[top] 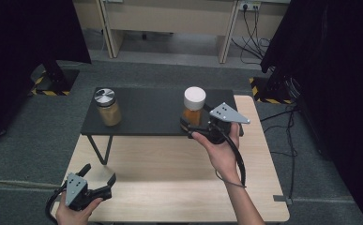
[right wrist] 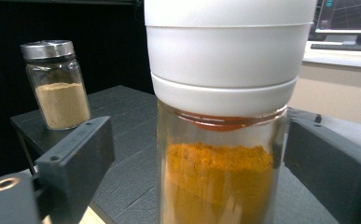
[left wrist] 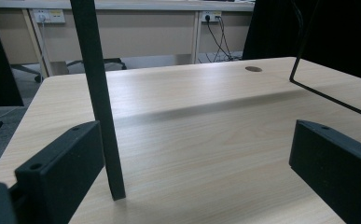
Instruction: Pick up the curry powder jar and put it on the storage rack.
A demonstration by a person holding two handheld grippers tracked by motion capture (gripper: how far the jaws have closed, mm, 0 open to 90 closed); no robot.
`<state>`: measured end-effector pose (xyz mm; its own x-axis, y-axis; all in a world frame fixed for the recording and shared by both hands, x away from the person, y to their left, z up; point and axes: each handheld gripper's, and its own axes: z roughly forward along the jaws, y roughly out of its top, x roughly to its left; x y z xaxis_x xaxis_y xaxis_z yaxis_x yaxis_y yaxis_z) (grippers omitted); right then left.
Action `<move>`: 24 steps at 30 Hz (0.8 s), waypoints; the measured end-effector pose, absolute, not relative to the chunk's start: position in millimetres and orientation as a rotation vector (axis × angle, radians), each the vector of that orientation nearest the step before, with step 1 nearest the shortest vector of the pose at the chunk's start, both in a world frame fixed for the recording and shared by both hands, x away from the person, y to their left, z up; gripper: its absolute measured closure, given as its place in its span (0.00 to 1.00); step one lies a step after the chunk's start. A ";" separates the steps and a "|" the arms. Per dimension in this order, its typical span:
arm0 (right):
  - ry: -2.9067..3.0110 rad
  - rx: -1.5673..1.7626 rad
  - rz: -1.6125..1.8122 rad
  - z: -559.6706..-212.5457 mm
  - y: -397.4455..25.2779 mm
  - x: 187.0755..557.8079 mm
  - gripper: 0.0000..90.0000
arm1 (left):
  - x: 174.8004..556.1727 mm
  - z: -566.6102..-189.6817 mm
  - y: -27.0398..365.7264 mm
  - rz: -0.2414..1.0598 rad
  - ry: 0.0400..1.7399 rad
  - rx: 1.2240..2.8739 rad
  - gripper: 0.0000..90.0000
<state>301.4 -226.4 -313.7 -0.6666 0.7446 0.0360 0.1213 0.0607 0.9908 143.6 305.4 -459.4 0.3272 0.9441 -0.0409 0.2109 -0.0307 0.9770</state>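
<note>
Both forearms are seen bare, with no sleeves visible. Each gripper, left and right, is built in black with two flat block jaws bearing screw holes, topped by a grey triangular plate and trailed by a black cable.

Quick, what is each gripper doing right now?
Left gripper: open, holding nothing.
Right gripper: open around the white-lidded jar, not gripping yet.
</note>
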 end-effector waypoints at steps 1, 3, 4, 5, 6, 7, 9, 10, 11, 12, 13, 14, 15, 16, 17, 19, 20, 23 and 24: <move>1.850 0.863 1.648 -313.6 -227.0 300.7 0.07 | 143.4 -459.0 305.4 0.842 1.104 1.499 0.02; 1.843 0.871 1.648 -314.2 -227.7 298.3 0.06 | 143.3 -459.2 305.3 0.843 1.103 1.497 0.02; 1.840 0.874 1.650 -314.5 -228.6 297.0 0.05 | 143.2 -459.1 305.2 0.843 1.103 1.497 0.02; 1.834 0.883 1.650 -314.9 -229.0 295.3 0.03 | 143.0 -459.0 305.0 0.843 1.102 1.495 0.02; 1.834 0.883 1.650 -314.9 -229.0 295.3 0.03 | 143.0 -459.0 305.0 0.843 1.102 1.495 0.02; 1.838 0.893 1.643 -314.3 -229.7 293.8 0.02 | 142.9 -459.0 304.9 0.843 1.102 1.495 0.02; 1.855 0.891 1.635 -313.2 -231.1 293.6 0.01 | 142.8 -458.7 304.8 0.842 1.101 1.496 0.02; 1.860 0.885 1.631 -313.1 -231.5 293.5 0.01 | 142.8 -458.6 304.8 0.843 1.101 1.497 0.02; 1.861 0.885 1.629 -313.0 -231.6 293.1 0.01 | 142.7 -458.4 304.7 0.844 1.099 1.498 0.02; 1.862 0.883 1.630 -312.8 -232.0 292.2 0.01 | 142.7 -458.3 304.7 0.844 1.099 1.498 0.02; 1.863 0.880 1.629 -312.5 -232.2 291.9 0.01 | 142.6 -458.3 304.7 0.844 1.099 1.498 0.02; 1.863 0.879 1.630 -312.3 -232.4 291.4 0.01 | 142.5 -458.2 304.6 0.845 1.099 1.498 0.02; 1.862 0.876 1.631 -312.5 -232.5 291.1 0.01 | 142.5 -458.2 304.6 0.844 1.099 1.498 0.02; 1.861 0.875 1.634 -312.5 -232.6 290.3 0.01 | 142.4 -458.2 304.6 0.844 1.099 1.498 0.02; 1.859 0.876 1.632 -312.4 -232.3 289.3 0.01 | 142.3 -458.2 304.7 0.845 1.099 1.497 0.02; 1.857 0.873 1.635 -312.5 -233.1 287.7 0.01 | 142.2 -458.3 304.6 0.846 1.099 1.493 0.02; 1.853 0.876 1.635 -312.6 -233.2 286.1 0.01 | 142.0 -458.2 304.7 0.846 1.100 1.492 0.02; 1.842 0.871 1.624 -313.4 -234.9 279.6 0.01 | 141.9 -458.3 305.3 0.848 1.098 1.492 0.02; 1.842 0.875 1.622 -313.2 -235.2 277.5 0.02 | 141.9 -458.3 305.4 0.848 1.100 1.491 0.02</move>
